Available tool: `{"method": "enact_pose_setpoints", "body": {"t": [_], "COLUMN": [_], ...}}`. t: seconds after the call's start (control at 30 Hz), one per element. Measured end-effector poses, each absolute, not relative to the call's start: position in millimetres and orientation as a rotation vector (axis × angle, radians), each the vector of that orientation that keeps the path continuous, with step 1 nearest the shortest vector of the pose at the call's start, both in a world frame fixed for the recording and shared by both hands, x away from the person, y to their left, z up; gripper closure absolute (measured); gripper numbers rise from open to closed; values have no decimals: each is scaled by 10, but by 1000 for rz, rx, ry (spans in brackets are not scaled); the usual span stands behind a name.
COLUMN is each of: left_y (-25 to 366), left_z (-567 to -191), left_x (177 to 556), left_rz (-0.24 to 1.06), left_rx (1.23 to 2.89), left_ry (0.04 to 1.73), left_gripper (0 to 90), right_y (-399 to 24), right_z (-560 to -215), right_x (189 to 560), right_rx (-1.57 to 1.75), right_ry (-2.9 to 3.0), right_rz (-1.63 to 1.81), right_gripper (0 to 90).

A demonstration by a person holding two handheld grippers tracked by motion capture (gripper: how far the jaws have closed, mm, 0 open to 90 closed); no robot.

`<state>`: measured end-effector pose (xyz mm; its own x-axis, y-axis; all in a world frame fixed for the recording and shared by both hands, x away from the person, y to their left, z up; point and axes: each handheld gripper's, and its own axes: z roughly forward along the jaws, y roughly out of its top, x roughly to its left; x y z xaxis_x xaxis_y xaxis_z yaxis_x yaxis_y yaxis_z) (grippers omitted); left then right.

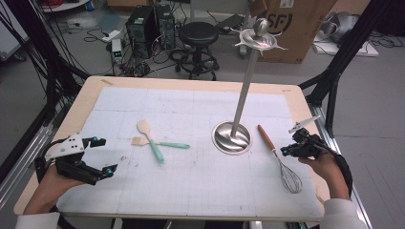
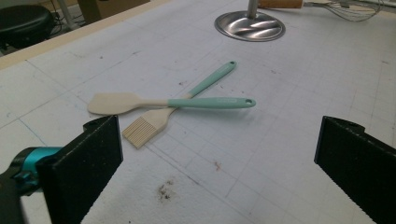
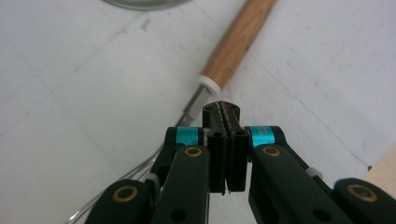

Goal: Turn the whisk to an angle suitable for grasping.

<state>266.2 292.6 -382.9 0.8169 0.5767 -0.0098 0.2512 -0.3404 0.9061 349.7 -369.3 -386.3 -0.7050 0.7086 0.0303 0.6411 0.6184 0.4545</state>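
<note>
Two tools wait at the counter's (image 1: 191,88) edges: the left tool (image 1: 102,157) gapes wide and empty near the crossed teal-handled spatula (image 2: 177,102) and pastry brush (image 2: 161,116). The right tool (image 3: 226,114), pressed closed on nothing, hovers above the wooden-handled wire whisk (image 1: 277,157). It likely must part first, then straddle the handle squarely.

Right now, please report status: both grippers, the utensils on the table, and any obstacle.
Left gripper open, empty, facing crossed teal-handled spatula and teal-handled brush. Right gripper shut, empty, above wooden-handled wire whisk. Steel pole stand upright between them.
</note>
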Motion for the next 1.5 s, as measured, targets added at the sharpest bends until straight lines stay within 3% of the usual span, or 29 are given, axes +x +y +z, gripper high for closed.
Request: {"method": "enact_pose_setpoints", "body": {"t": [0.5,1.2,1.43,1.5], "left_y": [2955,2957,2969,2973], "left_z": [-3848,-3850,-3838,-3830], "left_x": [2652,2647,2637,2633], "left_rz": [375,377,379,383], "left_rx": [1927,1925,1920,1918], "left_ry": [625,629,625,626], "left_gripper": [17,17,17,17], "right_y": [-3508,-3427,-3434,-3421], "right_z": [-4060,-3999,-3825,-3771], "right_x": [3718,3751,3663,3638], "right_rx": [1127,1108,1099,1088], "right_ry": [2763,2736,2690,2679], "right_rz": [552,627,721,741], "right_gripper": [898,896,765,692]}}
